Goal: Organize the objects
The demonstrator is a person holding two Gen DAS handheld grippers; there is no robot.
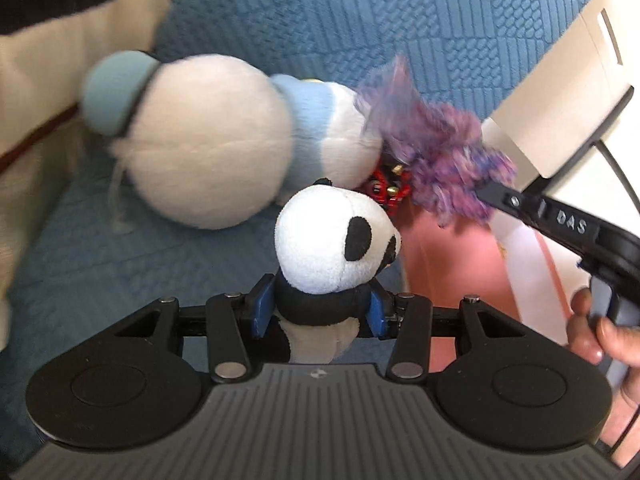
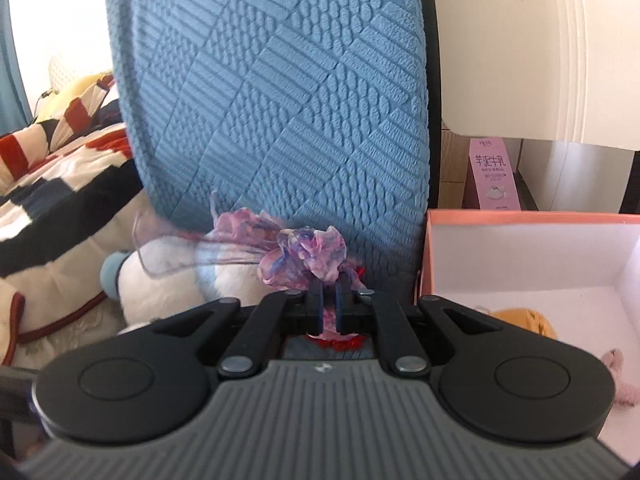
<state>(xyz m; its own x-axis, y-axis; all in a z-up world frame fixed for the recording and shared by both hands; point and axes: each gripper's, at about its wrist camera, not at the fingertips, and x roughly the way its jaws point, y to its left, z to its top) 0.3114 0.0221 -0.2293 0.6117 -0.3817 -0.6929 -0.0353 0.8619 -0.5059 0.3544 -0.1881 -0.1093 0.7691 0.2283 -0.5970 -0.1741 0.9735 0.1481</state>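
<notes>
My left gripper (image 1: 318,308) is shut on a small panda plush (image 1: 336,240), gripping its black body, above the blue chair seat (image 1: 100,264). My right gripper (image 2: 329,306) is shut on a purple-pink frilly scrunchie (image 2: 304,258); the scrunchie also shows in the left wrist view (image 1: 440,156), held by the right gripper's fingers (image 1: 496,194). A large white and light-blue plush (image 1: 208,140) lies on the seat behind the panda; it shows in the right wrist view (image 2: 168,280) too. A small red beaded item (image 1: 390,188) lies by the plush.
A pink box with a white inside (image 2: 520,256) stands right of the chair, holding an orange plush (image 2: 524,320) and a pink plush (image 2: 620,376). The blue chair back (image 2: 280,100) rises ahead. A striped blanket (image 2: 60,184) lies left. A pink carton (image 2: 494,176) stands behind the box.
</notes>
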